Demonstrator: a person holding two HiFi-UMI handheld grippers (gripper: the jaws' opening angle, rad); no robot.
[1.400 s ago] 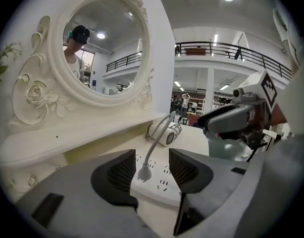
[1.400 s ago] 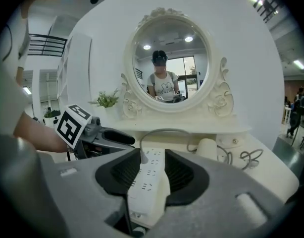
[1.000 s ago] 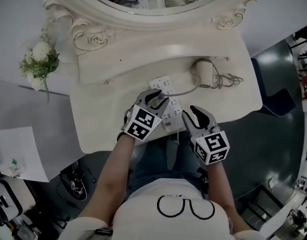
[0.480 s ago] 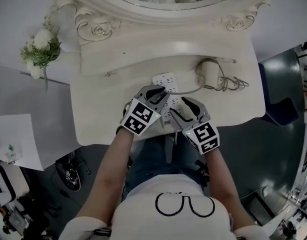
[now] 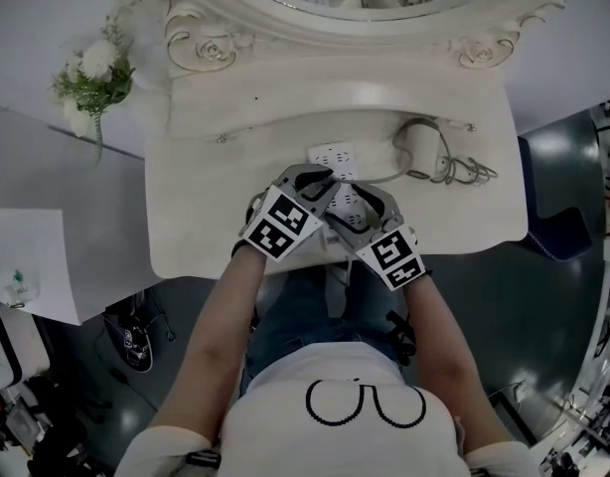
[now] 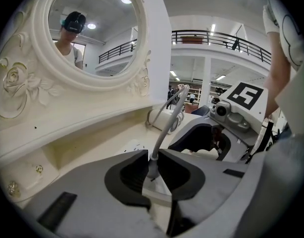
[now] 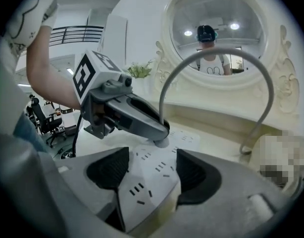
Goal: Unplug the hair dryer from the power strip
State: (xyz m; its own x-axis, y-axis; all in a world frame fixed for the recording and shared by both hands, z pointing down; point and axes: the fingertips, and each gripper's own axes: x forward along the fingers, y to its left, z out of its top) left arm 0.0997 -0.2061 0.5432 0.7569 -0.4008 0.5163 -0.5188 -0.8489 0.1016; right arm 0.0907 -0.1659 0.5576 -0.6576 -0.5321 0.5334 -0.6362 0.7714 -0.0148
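A white power strip lies on the cream dressing table. The hair dryer rests to its right, and its grey cord arcs down to a plug in the strip. My left gripper has just been closing and is shut on that plug at the cord's base. My right gripper has just been opening and stands wide over the strip's near end, a pad on each side of it. In the head view the right gripper sits close beside the left.
An oval mirror in an ornate frame rises behind the table. White flowers stand at the back left. The dryer's spare cord is coiled at the right. The table's front edge is just behind both grippers.
My right gripper came in from the right and down onto the strip's near end, its jaws spread wider. The left gripper stayed at the plug.
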